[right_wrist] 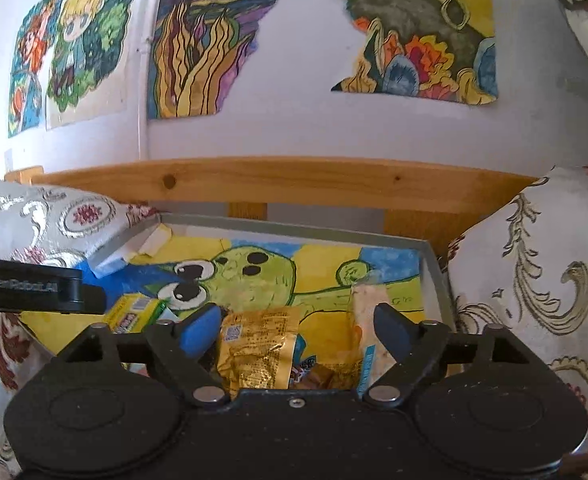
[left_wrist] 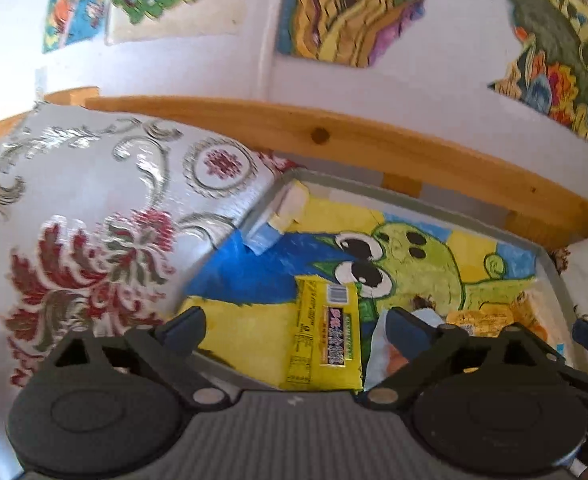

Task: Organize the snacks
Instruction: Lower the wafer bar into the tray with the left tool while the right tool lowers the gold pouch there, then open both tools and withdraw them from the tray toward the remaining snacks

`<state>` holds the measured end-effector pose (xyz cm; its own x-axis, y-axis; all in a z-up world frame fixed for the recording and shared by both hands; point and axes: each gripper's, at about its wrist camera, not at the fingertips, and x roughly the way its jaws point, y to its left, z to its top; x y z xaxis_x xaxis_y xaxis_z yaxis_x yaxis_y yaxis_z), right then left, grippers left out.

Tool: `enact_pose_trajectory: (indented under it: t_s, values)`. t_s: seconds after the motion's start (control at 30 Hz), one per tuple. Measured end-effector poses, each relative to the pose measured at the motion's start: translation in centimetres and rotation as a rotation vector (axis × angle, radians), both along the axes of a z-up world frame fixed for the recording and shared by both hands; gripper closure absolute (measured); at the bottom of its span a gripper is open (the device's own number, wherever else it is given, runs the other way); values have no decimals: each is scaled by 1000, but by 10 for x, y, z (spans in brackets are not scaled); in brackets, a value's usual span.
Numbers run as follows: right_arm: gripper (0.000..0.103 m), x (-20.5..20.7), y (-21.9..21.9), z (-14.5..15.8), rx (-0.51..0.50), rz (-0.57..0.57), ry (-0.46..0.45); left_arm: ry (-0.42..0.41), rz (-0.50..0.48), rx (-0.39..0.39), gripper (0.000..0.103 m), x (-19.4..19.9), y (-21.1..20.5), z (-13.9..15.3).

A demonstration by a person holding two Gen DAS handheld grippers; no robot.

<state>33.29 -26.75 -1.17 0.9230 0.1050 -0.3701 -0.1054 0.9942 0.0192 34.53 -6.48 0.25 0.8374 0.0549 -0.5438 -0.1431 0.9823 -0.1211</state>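
Left gripper [left_wrist: 296, 322] sits low in the frame, its blue-padded fingers [left_wrist: 183, 326] spread wide with nothing between; right gripper [right_wrist: 296, 326] likewise gapes wide, level, lower centre of its frame

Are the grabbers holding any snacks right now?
No. Both the left gripper and right gripper are open, hovering over snacks in the tray.

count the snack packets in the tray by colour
yellow packet: 1
gold foil packet: 1
pale clear-wrapped packet: 1
total: 3 that I can tell apart; some brown pieces low in the right wrist view are too hidden to count
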Motion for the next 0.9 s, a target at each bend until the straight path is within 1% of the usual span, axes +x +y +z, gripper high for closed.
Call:
enact_pose_trajectory:
  t_s: [0.17, 0.37, 0.7, 0.8, 0.9]
  values:
    - [7, -21, -8, 14, 36, -2, -16, -41, 25, -18, 1, -27, 6, 12]
    - [2, -55, -14, 31, 34, 11, -37, -67, 38, -39, 1, -64, 10, 18]
    - [1, -122, -19, 49, -11, 35, -98, -84, 39, -55, 1, -124, 19, 22]
    - [1, -141, -21, 52, -5, 34, -119, -85, 36, -50, 1, -141, 24, 22]
    - [1, -155, -22, 53, 19, 35, -109, -88, 37, -45, 1, -158, 28, 22]
